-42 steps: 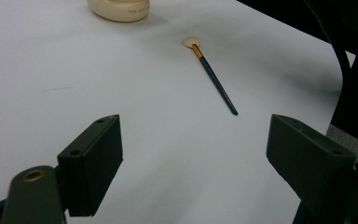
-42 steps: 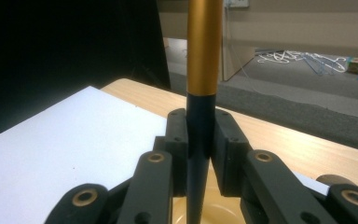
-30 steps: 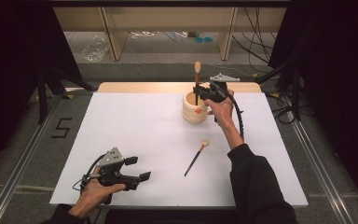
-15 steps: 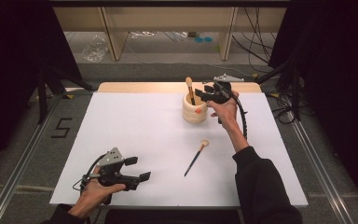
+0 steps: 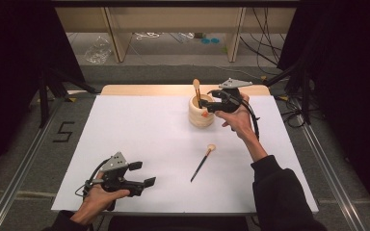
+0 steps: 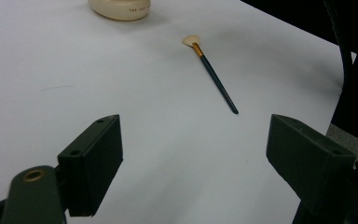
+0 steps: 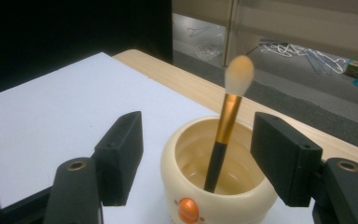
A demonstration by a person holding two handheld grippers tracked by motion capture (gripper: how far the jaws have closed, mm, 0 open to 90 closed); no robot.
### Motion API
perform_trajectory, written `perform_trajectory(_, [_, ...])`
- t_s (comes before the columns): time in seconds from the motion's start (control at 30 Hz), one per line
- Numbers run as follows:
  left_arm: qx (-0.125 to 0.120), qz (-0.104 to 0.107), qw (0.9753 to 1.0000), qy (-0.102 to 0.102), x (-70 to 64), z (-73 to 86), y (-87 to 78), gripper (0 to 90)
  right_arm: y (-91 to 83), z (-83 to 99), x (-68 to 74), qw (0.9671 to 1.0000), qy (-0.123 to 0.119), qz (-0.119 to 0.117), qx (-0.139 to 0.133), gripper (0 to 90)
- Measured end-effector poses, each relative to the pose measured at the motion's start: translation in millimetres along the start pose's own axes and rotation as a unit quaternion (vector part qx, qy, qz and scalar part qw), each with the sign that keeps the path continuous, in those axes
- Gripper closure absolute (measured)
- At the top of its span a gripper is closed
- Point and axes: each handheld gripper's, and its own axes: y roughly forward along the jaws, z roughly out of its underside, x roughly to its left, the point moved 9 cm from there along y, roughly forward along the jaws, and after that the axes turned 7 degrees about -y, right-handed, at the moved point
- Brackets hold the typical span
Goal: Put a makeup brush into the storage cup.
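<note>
Right gripper (image 5: 211, 102) jaws apart beside cream cup (image 5: 201, 114), brush (image 7: 223, 135) standing inside | left gripper (image 5: 142, 174) jaws apart, resting near counter (image 5: 139, 130) front edge | second brush (image 5: 202, 162) lying mid-counter

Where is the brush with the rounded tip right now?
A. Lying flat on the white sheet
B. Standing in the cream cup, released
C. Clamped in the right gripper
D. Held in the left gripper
B: the brush leans inside the cream cup, with the right gripper open around it.

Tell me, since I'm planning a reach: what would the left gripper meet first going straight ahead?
Probably the loose brush lying on the white table; the left gripper is open, with bare table before it.
</note>
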Motion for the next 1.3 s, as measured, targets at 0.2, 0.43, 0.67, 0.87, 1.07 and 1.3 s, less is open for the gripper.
perform_trajectory(0.2, [-0.003,-0.003,1.0000,0.004,1.1,-1.1,-0.2,18.5,-7.3,-1.2,11.6,0.9998,-0.014,-0.012,0.002,32.8])
perform_trajectory(0.43, [-0.002,0.007,1.0000,0.001,-2.1,-0.8,-0.8,18.5,-18.0,5.5,25.4,0.9993,-0.011,-0.020,0.030,31.1])
perform_trajectory(0.67, [0.001,0.028,0.9995,-0.018,-9.0,0.3,-1.0,18.5,-30.9,16.6,35.7,0.9982,-0.003,-0.019,0.057,28.7])
perform_trajectory(0.87, [0.046,-0.006,0.9966,0.067,9.3,3.7,-8.9,18.4,-49.3,29.8,43.4,0.9959,0.030,-0.019,0.084,28.8])
perform_trajectory(1.07, [-0.008,-0.001,1.0000,0.000,0.9,-3.2,-2.7,18.4,-62.4,50.7,50.8,0.9933,0.043,-0.014,0.106,28.3])
perform_trajectory(1.3, [-0.007,-0.004,1.0000,-0.001,1.8,-3.3,-3.4,18.4,-71.0,71.6,69.0,0.9901,0.041,-0.015,0.133,28.3])
